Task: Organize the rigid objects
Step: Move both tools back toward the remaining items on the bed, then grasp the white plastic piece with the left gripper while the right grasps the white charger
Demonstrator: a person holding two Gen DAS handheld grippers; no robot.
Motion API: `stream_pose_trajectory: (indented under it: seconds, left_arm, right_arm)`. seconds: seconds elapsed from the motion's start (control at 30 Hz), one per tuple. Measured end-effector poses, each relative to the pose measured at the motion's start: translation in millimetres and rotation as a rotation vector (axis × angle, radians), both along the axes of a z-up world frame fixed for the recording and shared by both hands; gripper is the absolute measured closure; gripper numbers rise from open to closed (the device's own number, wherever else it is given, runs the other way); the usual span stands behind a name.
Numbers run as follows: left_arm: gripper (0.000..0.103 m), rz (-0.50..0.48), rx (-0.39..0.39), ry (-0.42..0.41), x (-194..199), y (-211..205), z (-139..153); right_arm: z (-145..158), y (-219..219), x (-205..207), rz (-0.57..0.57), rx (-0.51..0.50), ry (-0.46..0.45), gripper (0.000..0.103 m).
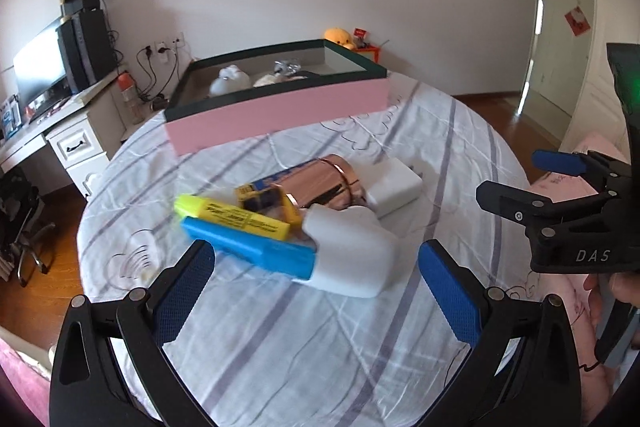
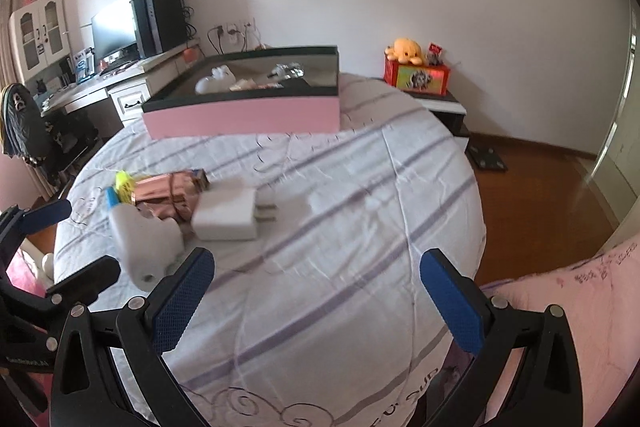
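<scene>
Both claws, left (image 1: 316, 291) and right (image 2: 316, 291), gape empty above the striped white bedsheet (image 1: 320, 347); a white-and-blue plastic tool (image 1: 348, 259), yellow highlighter (image 1: 236, 217) and white charger (image 1: 394, 189) lie near the pink-sided box (image 1: 280, 115).

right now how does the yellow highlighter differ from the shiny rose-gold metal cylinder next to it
The yellow highlighter is slim, flat-sided, matte plastic with black print; the shiny rose-gold metal cylinder is much fatter, round and mirror-like. The highlighter rests partly on the blue-and-white plastic tool; whether the cylinder touches that tool is unclear. Both lie on their sides in the same pile on the striped sheet.
</scene>
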State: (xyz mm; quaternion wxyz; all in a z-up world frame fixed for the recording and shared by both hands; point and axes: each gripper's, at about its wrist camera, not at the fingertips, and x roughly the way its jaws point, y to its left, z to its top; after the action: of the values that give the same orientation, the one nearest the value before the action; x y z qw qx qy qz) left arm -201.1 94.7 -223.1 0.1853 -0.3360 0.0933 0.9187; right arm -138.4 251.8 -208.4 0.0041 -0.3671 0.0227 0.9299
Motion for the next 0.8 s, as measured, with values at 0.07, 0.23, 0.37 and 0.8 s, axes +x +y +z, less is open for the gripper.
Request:
stream_pose_trajectory:
  seconds: [0.07, 0.23, 0.37, 0.8]
  left_arm:
    - [0.000, -0.013, -0.017, 0.001, -2, 7, -5]
    - [0.006, -0.039, -0.058, 0.008, -6, 19, -12]
    - [0.050, -0.074, -0.047, -0.030, -12, 26, -16]
    - [0.057, -0.161, 0.199, -0.133, -15, 7, -1]
  right_arm:
    - [-4, 5, -2, -0.006, -0.006, -0.008, 0.000]
    - [-12, 16, -6, -0.013, -0.030, -0.024, 0.000]
    - [-16, 22, -8, -0.016, -0.048, -0.031, 0.000]
    - [-23, 18, -19, 0.004, -0.073, -0.042, 0.000]
